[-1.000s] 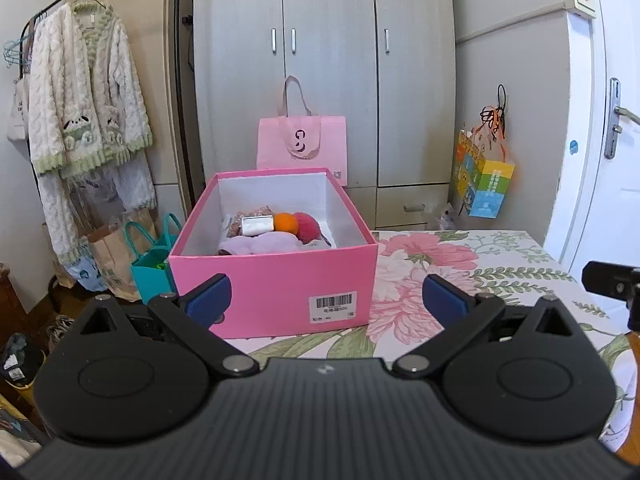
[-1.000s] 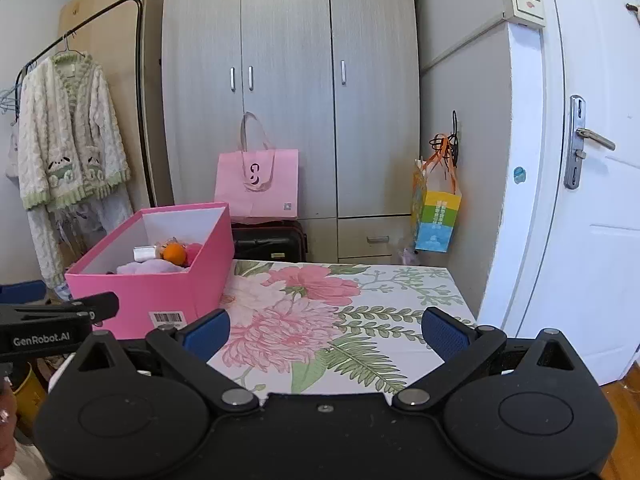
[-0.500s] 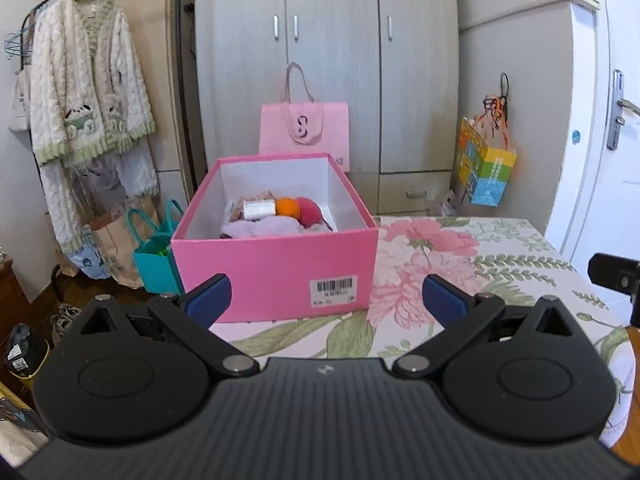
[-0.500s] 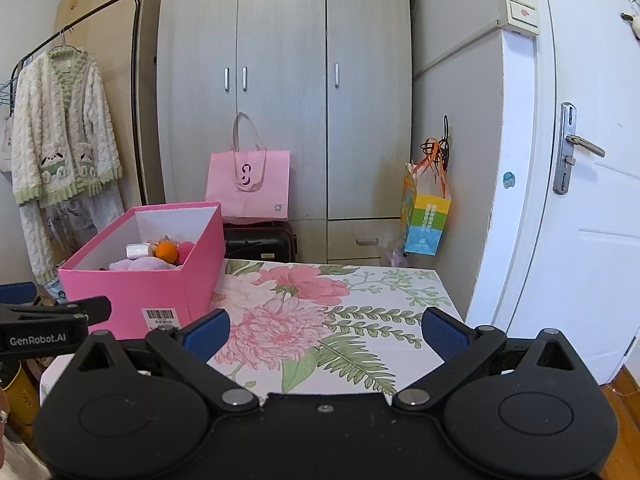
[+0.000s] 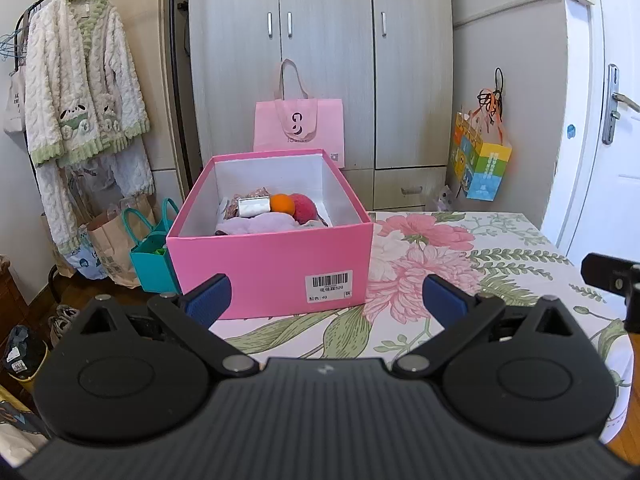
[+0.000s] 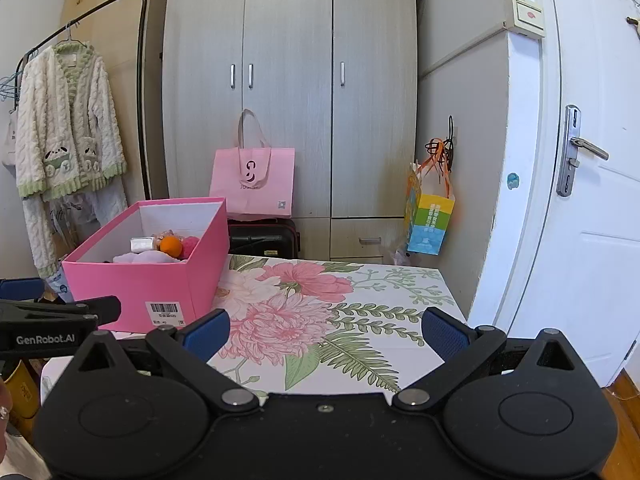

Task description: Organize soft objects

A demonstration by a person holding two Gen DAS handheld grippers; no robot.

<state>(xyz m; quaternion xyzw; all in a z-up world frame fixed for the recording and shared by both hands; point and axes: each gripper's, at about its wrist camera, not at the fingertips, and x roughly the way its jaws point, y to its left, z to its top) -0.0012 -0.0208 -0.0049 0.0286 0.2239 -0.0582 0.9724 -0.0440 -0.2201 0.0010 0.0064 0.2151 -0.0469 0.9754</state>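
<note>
1. Right now both tools hang short of the work: the left hand-held gripper (image 5: 324, 296) has its blue pads spread wide with nothing between them, aimed at the front wall of the pink box (image 5: 276, 264).
2. Over on the other side, the right hand-held gripper (image 6: 325, 330) is just as wide apart and just as empty, looking out over the flowered tabletop (image 6: 360, 320).
3. And the soft things? They are all in the box: a pale lilac cloth (image 5: 260, 225) lies nearest the front, an orange ball (image 5: 280, 203) and a fuzzy pink-red ball (image 5: 303, 207) sit touching each other behind it, and a small white packet (image 5: 253, 206) rests on a patterned piece beside the orange ball.
4. Looking across the tabletop from the right wrist view, no loose soft item shows on the part I can see; the box stands at its left end, near the edge.
5. My read: this is the gap between steps, either gathering is done and the hands are drawing clear, or a pick out of the box is about to start. I cannot tell which.
6. If a pick comes next, the left tool must rise over the front rim, tip down into the box, and close gently on the lilac cloth, which is the nearest item.
7. One caution: the box looks light, so a bump on the rim could slide it toward the table edge.
</note>
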